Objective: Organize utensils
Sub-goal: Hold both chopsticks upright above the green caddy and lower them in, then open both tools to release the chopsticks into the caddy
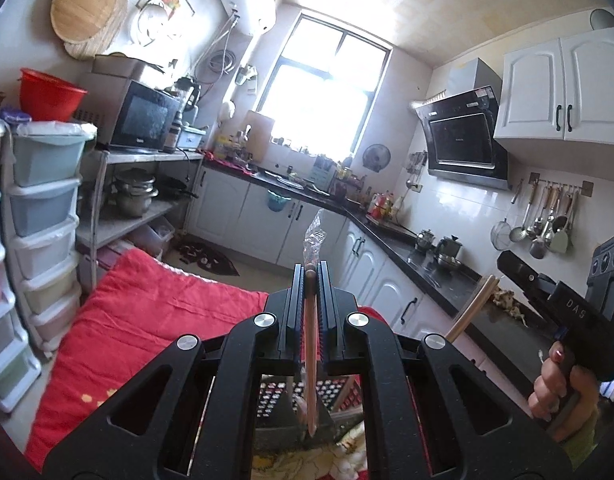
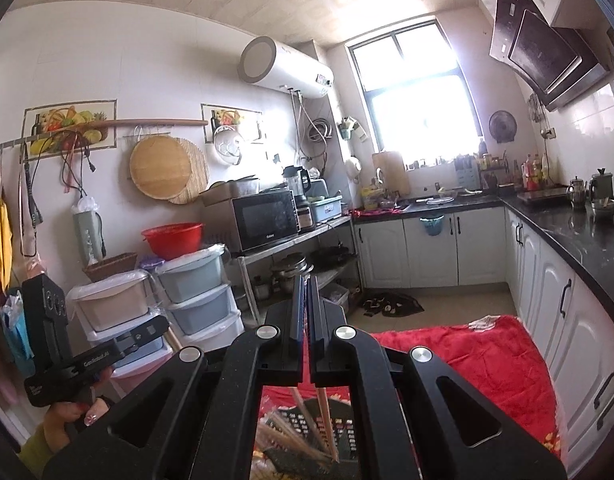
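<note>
My left gripper (image 1: 311, 270) is shut on a pinkish chopstick (image 1: 310, 360) that stands upright between the pads, with a clear plastic wrapper (image 1: 313, 236) sticking out above them. My right gripper (image 2: 307, 280) is shut, and a wooden chopstick (image 2: 325, 412) hangs down from its jaws. In the left wrist view the right gripper (image 1: 505, 260) is at the right, the chopstick (image 1: 473, 306) slanting down from its tip. Below both sits a black perforated holder (image 2: 343, 436) with several chopsticks (image 2: 283, 436) in it. The left gripper (image 2: 161, 324) shows at lower left, held by a hand (image 2: 79, 412).
A red quilt (image 1: 167, 312) covers the surface under the holder. Stacked plastic drawers (image 1: 47, 208) and a metal shelf with a microwave (image 1: 143, 120) stand on the left. A black counter (image 2: 579, 232) over white cabinets runs along the right. More utensils hang on a wall rail (image 1: 551, 224).
</note>
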{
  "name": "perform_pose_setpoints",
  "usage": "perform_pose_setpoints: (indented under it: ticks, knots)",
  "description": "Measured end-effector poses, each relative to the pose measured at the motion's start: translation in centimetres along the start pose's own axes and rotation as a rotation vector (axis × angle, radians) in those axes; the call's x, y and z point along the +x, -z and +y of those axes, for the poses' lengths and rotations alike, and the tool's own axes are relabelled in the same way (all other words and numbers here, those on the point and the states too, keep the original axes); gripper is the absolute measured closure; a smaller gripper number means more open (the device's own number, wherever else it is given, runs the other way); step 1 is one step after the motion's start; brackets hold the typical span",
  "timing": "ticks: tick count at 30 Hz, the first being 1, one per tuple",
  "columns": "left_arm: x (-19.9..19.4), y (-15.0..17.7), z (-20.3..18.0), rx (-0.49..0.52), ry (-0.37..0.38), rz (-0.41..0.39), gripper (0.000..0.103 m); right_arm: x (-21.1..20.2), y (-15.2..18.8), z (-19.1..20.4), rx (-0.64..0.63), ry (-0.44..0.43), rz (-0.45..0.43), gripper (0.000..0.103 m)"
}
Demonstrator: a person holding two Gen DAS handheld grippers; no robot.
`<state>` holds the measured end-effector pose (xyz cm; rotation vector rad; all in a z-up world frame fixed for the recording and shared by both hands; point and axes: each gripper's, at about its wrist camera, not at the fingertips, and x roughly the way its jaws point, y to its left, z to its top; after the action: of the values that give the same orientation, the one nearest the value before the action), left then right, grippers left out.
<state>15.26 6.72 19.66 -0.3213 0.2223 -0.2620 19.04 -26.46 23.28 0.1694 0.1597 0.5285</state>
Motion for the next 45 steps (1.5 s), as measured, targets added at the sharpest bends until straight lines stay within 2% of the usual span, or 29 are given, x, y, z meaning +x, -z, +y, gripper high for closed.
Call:
perform_pose_setpoints:
  ticks: [11,22,34,45]
  knots:
    - [1.2,0.0,0.9,0.009,-0.071,-0.029,0.100,2.4,-0.3,-1.6,0.032,0.013,0.016,0.101]
    - [4.1,1.6,1.6,-0.005,-0.104,-0.031,0.100,4.5,1.5,-2.0,0.046,-0.002,0.069,0.101]
    - [6.2,4.3,2.1,0.003,-0.114,-0.027,0.100,6.6,4.4,-2.6,0.045,-0.011,0.114,0.101]
    - [7.0,7.1,2.7,-0.008,-0.097,0.033,0.100,7.7,7.1,-3.7,0.056,0.041,0.159,0.101]
